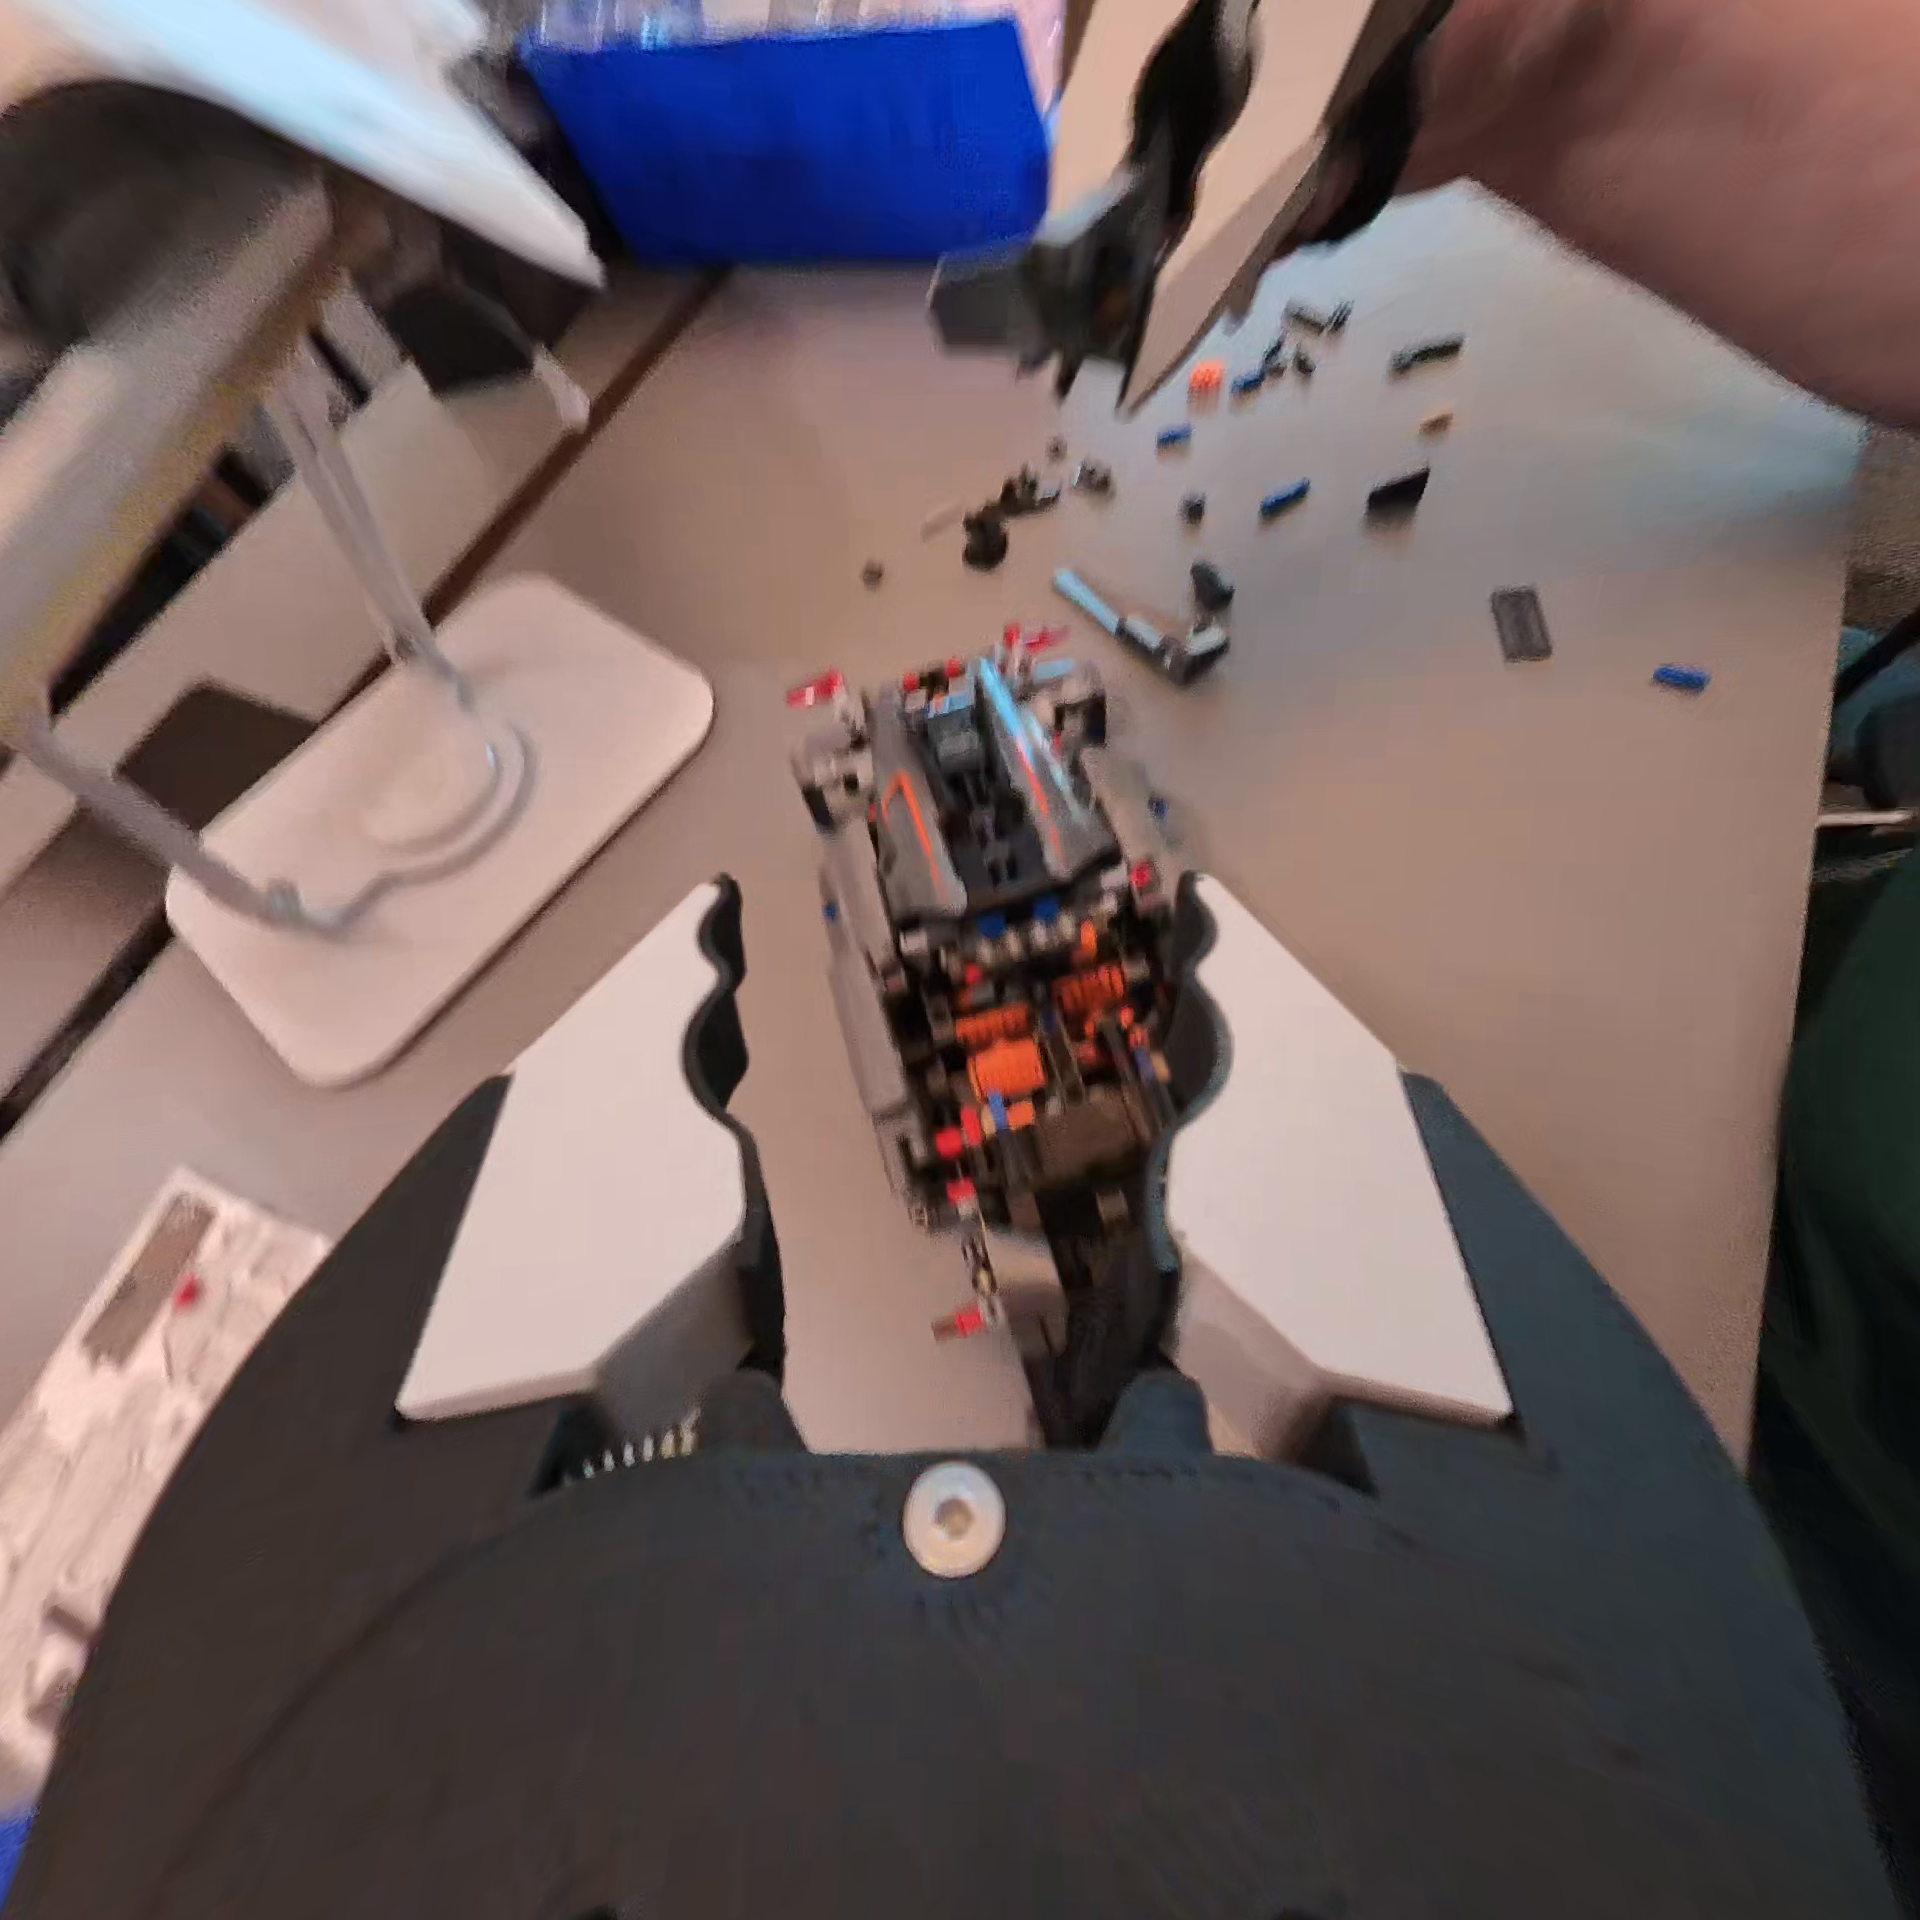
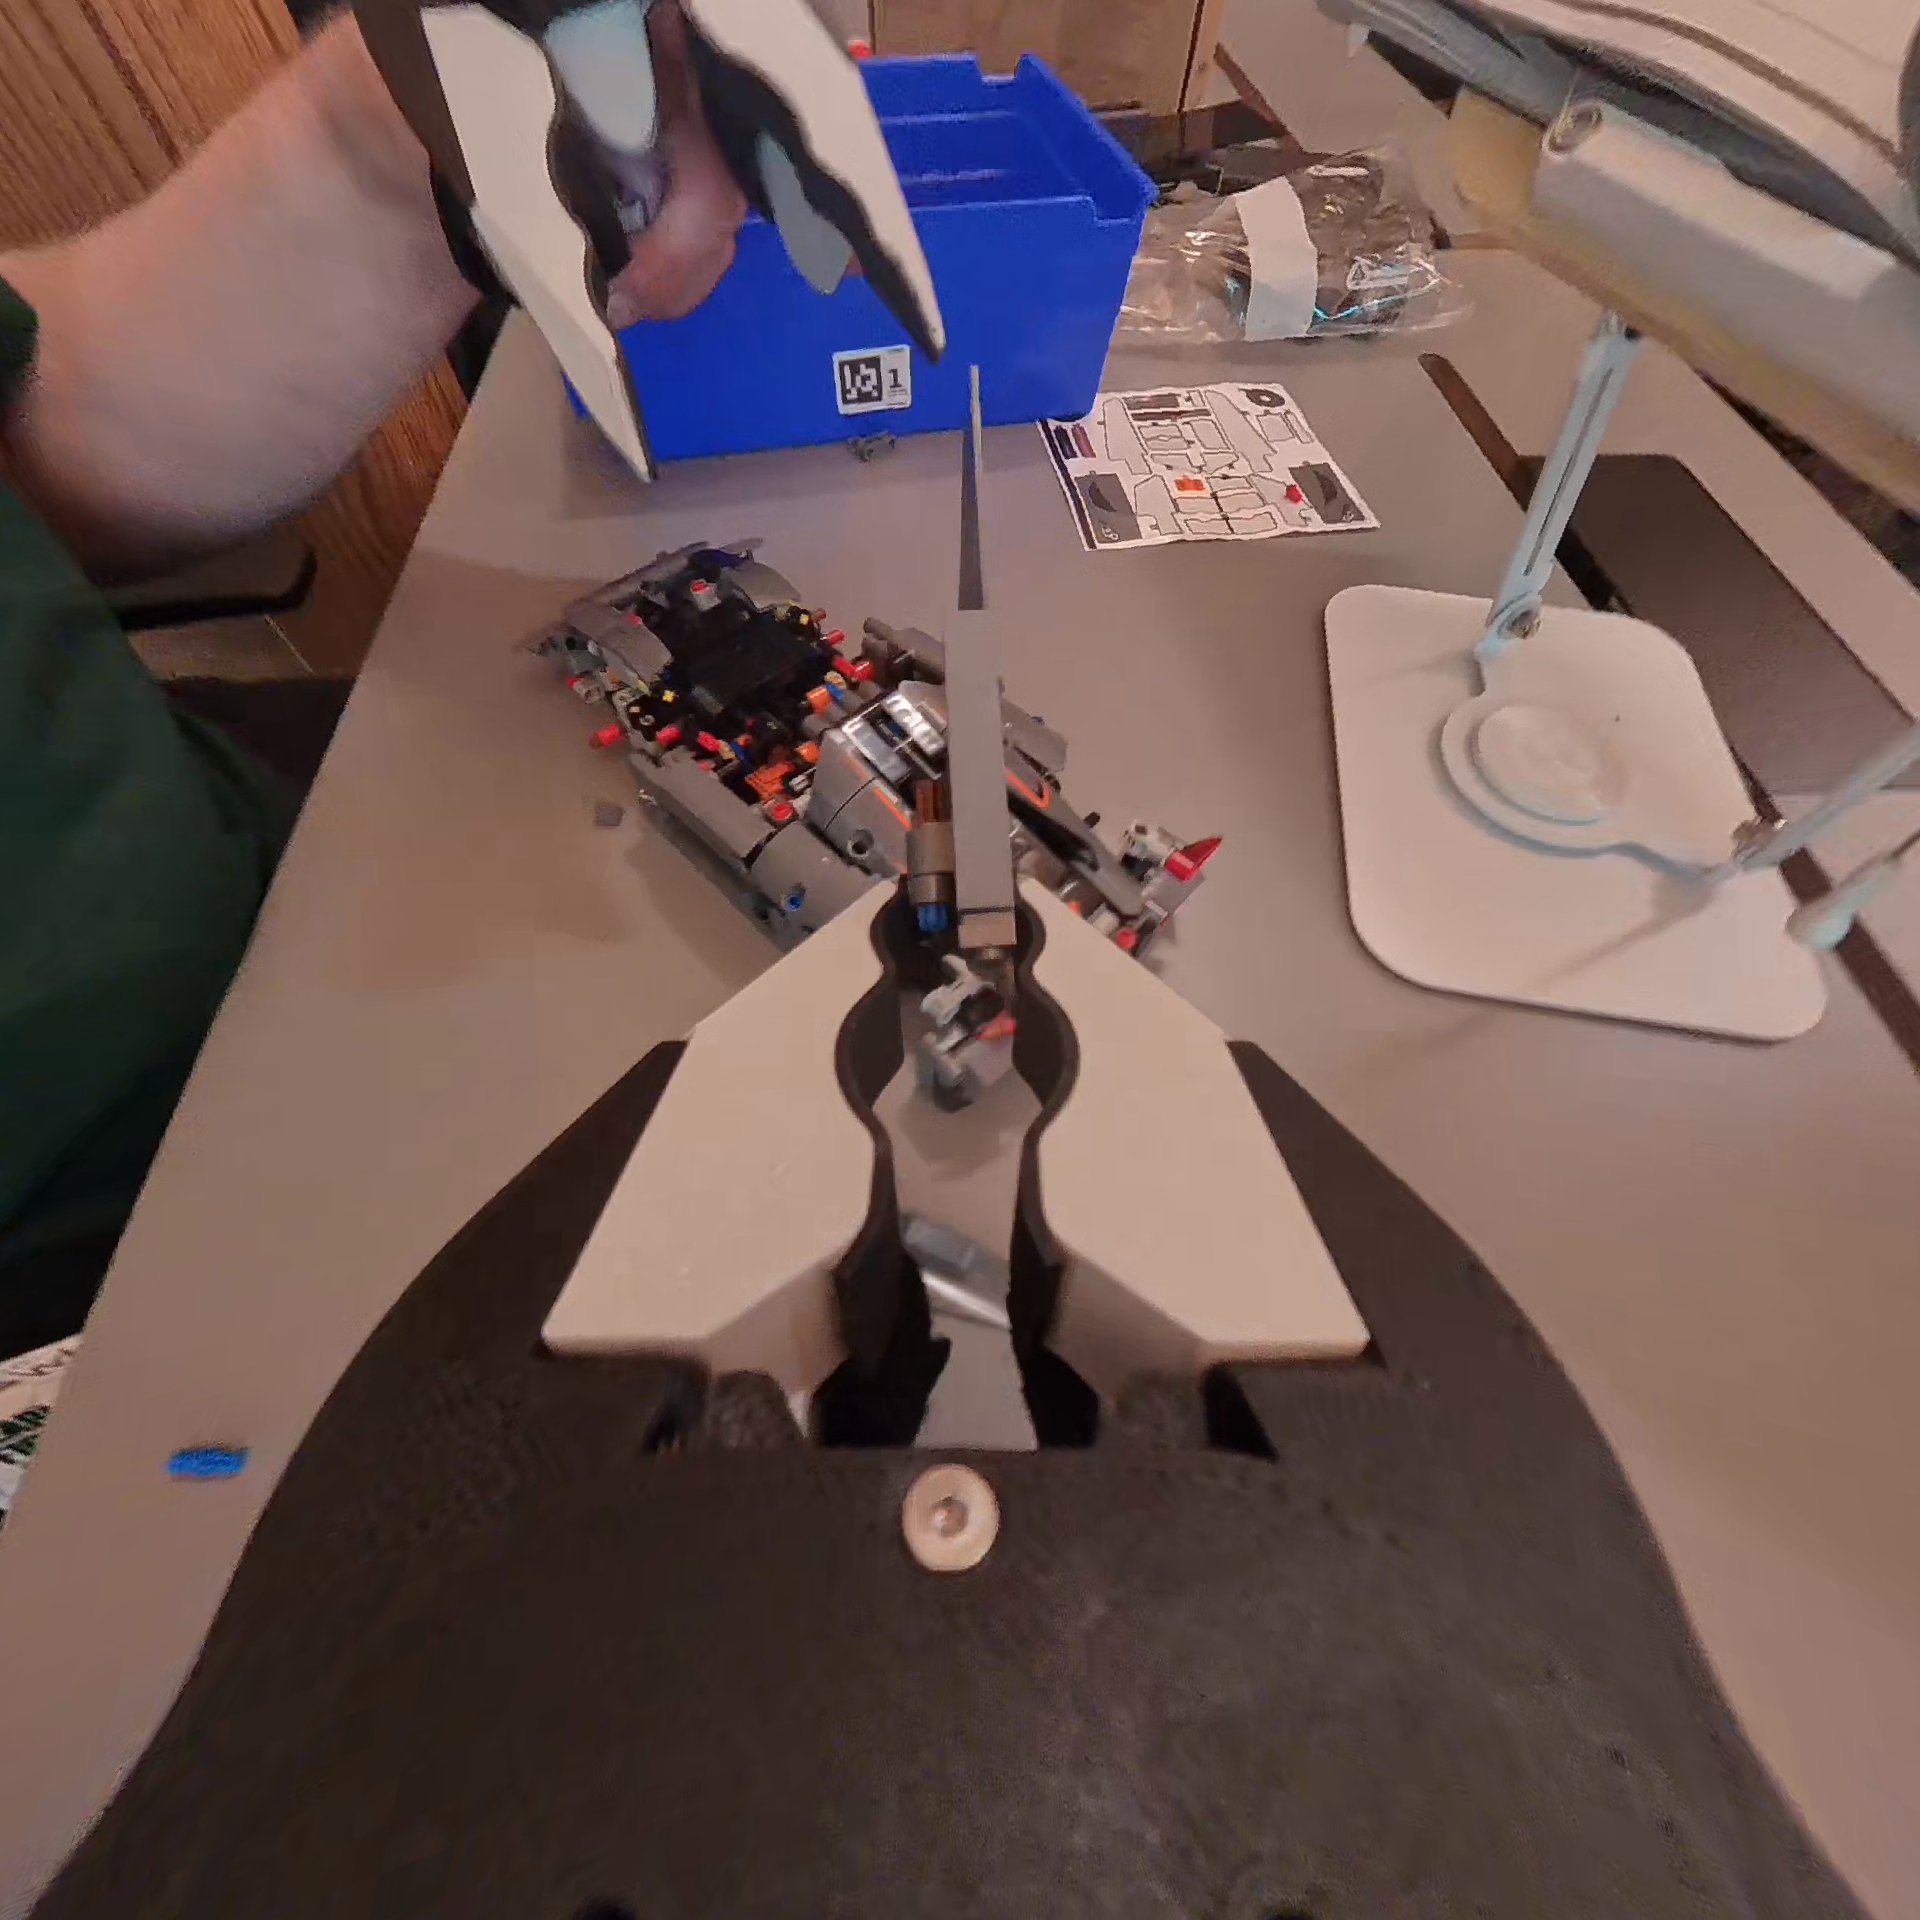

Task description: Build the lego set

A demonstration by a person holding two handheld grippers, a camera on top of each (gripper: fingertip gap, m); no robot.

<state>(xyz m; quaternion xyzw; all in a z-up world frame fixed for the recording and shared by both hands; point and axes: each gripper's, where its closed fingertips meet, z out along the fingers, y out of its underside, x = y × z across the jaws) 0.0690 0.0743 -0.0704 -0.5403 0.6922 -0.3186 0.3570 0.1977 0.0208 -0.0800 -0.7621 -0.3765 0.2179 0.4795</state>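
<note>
Grey tabletop (image 2: 1351, 1195), left to right. Left gripper (image 1: 961, 914): jaws wide, empty, raised above the car (image 2: 831, 758), which lies mid-table pointing along its fingers. Right gripper (image 2: 956, 935): nearly closed on a long grey beam (image 2: 971, 748), aimed over the car's nose. Car half-built; grey panels, orange and red pins.

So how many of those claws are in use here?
2. The left claw hovers open above the Lego car; the right claw is shut on a long grey piece over the table.
</note>
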